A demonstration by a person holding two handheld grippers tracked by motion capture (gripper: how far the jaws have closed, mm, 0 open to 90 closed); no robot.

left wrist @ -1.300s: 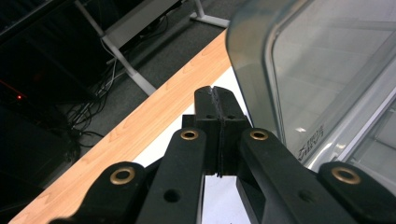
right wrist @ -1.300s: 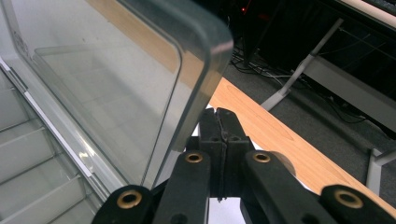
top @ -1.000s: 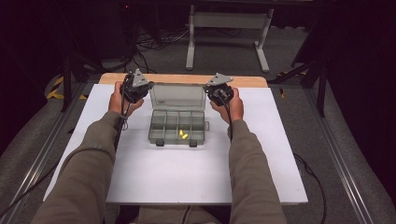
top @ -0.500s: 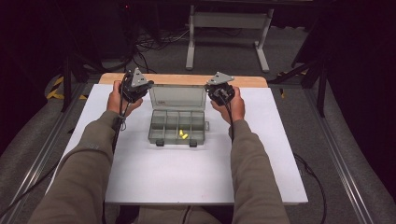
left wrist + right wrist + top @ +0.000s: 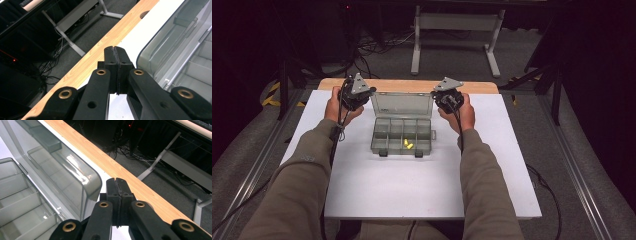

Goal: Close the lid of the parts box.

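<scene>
Nothing moved | both jaws closed, empty | white table [image 5: 412, 190], wood edge [image 5: 412, 86] | dark room

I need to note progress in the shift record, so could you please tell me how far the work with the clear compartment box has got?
Done: the clear grey plastic compartment box lies with its lid open, and two small yellow pieces lie in one front compartment. In hand: nothing; the left gripper and right gripper flank the lid, both shut and empty. Left, probably: handling the pieces or closing the lid.
</scene>
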